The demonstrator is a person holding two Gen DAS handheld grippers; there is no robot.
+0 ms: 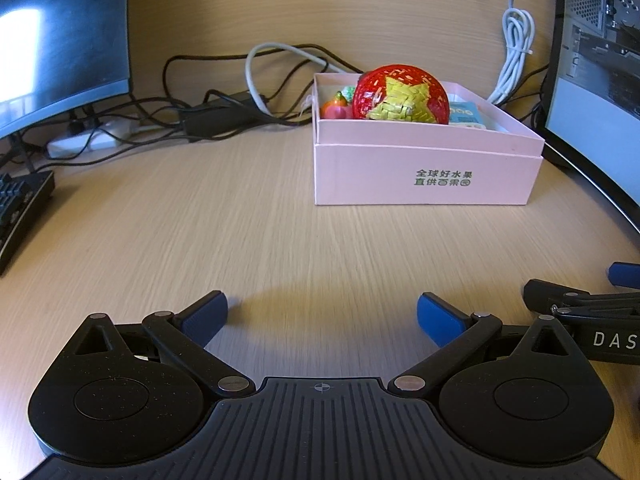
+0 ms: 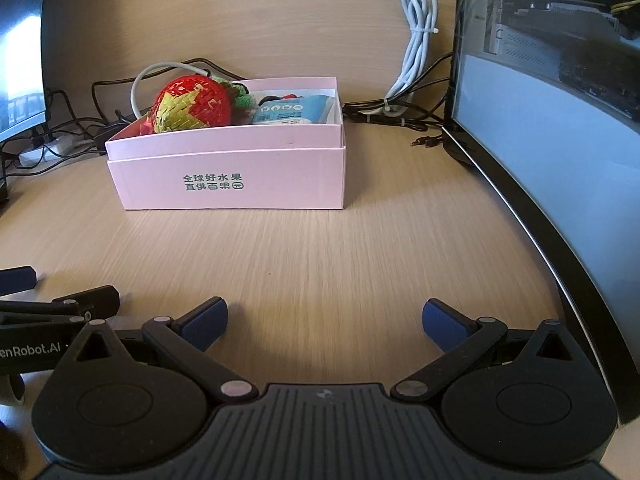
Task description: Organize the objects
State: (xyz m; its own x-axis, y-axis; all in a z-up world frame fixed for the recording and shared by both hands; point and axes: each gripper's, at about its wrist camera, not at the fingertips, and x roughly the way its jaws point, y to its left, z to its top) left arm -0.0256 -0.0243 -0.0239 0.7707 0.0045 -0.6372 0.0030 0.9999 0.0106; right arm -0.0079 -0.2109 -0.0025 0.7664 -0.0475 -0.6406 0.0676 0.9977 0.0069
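A pink cardboard box (image 1: 424,176) (image 2: 236,172) sits on the wooden desk, well ahead of both grippers. Inside it rest a red ball with a yellow star (image 1: 400,96) (image 2: 192,104), a small orange toy fruit (image 1: 338,109), a green knitted item (image 2: 240,94) and a light blue packet (image 1: 466,114) (image 2: 292,110). My left gripper (image 1: 322,318) is open over bare desk, nothing between its blue pads. My right gripper (image 2: 325,320) is open too, empty, right of the left one. Each gripper shows at the edge of the other's view.
A curved monitor (image 2: 552,152) lines the right side. Another monitor (image 1: 60,40) stands at the left, with a black keyboard (image 1: 20,208) below it. Tangled black and white cables (image 1: 224,108) and a white power strip (image 1: 92,140) lie behind the box.
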